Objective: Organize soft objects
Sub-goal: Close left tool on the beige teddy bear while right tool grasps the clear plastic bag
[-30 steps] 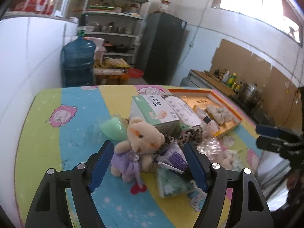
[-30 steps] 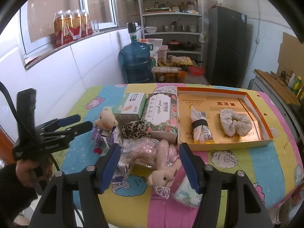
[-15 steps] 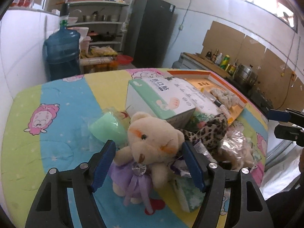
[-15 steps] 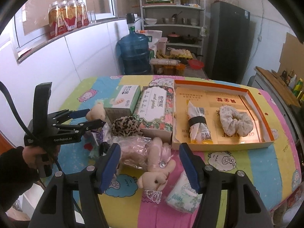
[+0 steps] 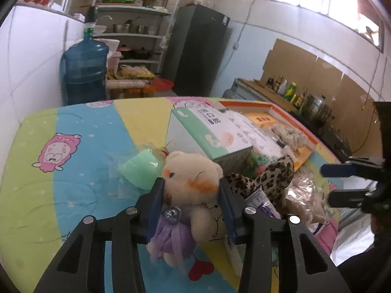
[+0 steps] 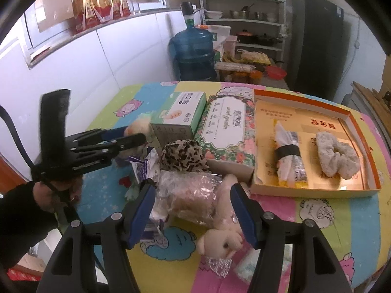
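1. Striped cartoon-print cloth point(image 5: 73, 171) covered the table in a cluttered kitchen, with soft goods heaped on its near side.
2. Nearest the left wrist camera, the left gripper point(image 5: 189, 193) had its blue pads pressed against both sides of the head of a cream teddy bear point(image 5: 190, 180) in a purple dress.
3. The right gripper point(image 6: 193, 202) hung with jaws wide apart, straddling a plastic-wrapped pink plush toy point(image 6: 193, 200) without gripping it.
4. Just right of the bear lay a leopard-print scrunchie point(image 5: 268, 178); a mint-green pouch point(image 5: 140, 171) sat at the bear's left.
5. Behind them stood a green-and-white box point(image 5: 210, 134) beside a floral tissue box point(image 6: 227, 127).
6. Farther right, an orange-rimmed tray point(image 6: 347, 114) held a banded packet point(image 6: 289, 158) and a pale scrunchie point(image 6: 334, 157).
7. A blue water jug point(image 6: 193, 51) stood beyond the table.
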Available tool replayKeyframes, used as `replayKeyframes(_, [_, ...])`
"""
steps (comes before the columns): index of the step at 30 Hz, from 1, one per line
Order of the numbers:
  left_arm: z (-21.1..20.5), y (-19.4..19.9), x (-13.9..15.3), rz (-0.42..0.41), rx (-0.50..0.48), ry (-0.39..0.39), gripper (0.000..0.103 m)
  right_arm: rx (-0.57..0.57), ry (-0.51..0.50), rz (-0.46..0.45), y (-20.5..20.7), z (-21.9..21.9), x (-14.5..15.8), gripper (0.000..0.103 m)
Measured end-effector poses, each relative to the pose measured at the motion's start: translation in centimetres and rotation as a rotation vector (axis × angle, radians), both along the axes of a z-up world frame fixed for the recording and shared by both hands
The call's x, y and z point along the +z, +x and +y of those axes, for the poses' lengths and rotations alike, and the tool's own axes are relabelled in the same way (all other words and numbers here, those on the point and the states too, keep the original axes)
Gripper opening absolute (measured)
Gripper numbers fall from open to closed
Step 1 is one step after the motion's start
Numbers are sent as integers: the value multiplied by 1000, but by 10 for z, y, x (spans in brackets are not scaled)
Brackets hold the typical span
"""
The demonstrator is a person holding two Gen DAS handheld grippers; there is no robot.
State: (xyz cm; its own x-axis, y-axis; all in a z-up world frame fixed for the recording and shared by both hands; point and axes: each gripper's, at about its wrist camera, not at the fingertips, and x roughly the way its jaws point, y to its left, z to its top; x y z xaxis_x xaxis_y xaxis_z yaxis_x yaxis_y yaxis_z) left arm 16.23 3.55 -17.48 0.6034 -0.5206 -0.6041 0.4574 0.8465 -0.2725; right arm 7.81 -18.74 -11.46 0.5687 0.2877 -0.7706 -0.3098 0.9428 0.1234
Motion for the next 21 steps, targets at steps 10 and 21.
replayKeyframes(10, [14,-20,11,-20,54,-51,45,13,-69,42,15,18,-21,66])
replayKeyframes(21, [21,-37,31,-48,97,-85,45,45,-146,46,17,33,-35,65])
